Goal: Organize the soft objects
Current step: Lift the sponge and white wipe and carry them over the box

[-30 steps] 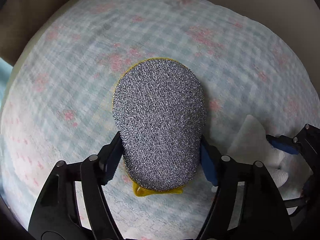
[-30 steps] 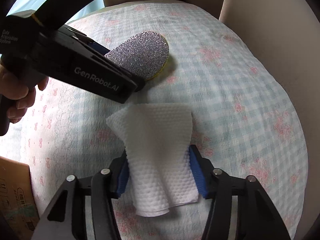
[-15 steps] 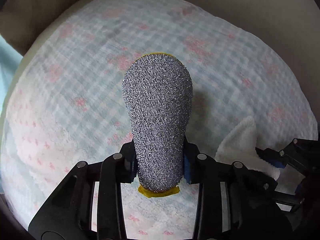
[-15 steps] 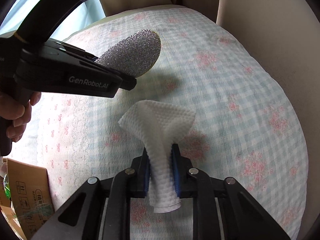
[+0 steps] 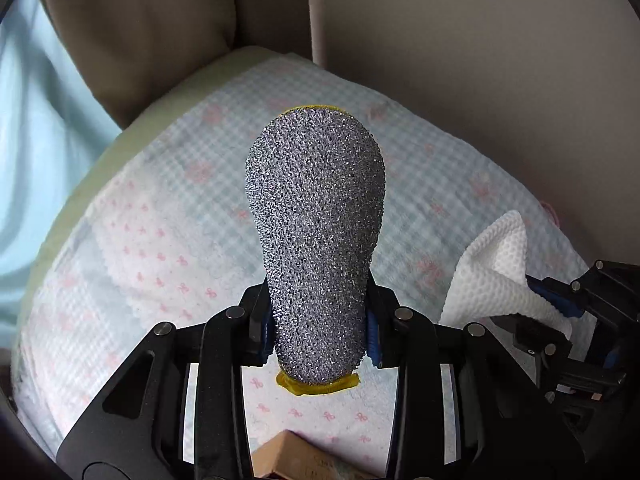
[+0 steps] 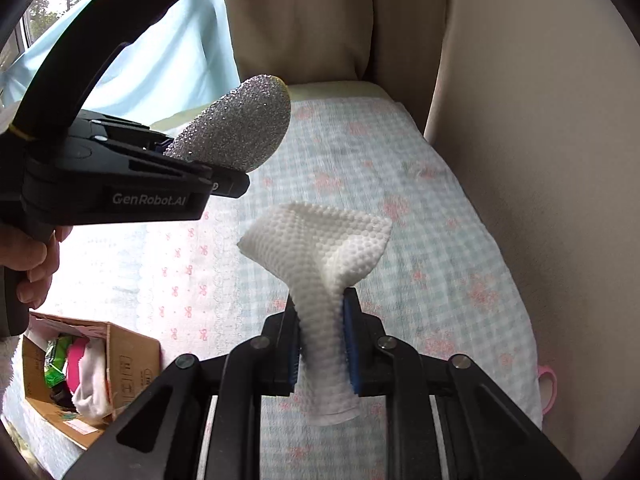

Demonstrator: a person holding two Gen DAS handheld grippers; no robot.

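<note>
Two grippers, each carrying one soft item, hang above a seat cushion draped in a blue-and-pink checked blanket (image 5: 168,216). The left gripper (image 5: 318,320) is clenched on a single silver scrubbing sponge (image 5: 316,216) with a yellow backing; its blue pads squeeze the sponge's narrow lower end, so the wider rounded end stands out in front, clear of the blanket. Its jaws have just been closing, with the sponge between them, and stand only a little apart.

The right gripper (image 6: 322,344) grasps a single white dimpled cloth (image 6: 324,248). Its jaws have also just been closing and are nearly together, pinching the cloth into a narrow stalk that fans open above the pads, while a short tail hangs below them. The cloth, too, is lifted off the blanket.

In the right wrist view, one hand (image 6: 28,260) grips the handle of the left gripper at the left edge. One open cardboard box (image 6: 120,360) sits at the lower left, beside the blanket's edge, holding several items: something green, something pink and something white, which cannot be told apart further. A pale blue curtain (image 6: 160,56) hangs behind, next to the beige chair back (image 6: 296,20). One pink loop (image 6: 548,388) pokes out past the blanket's right edge.
</note>
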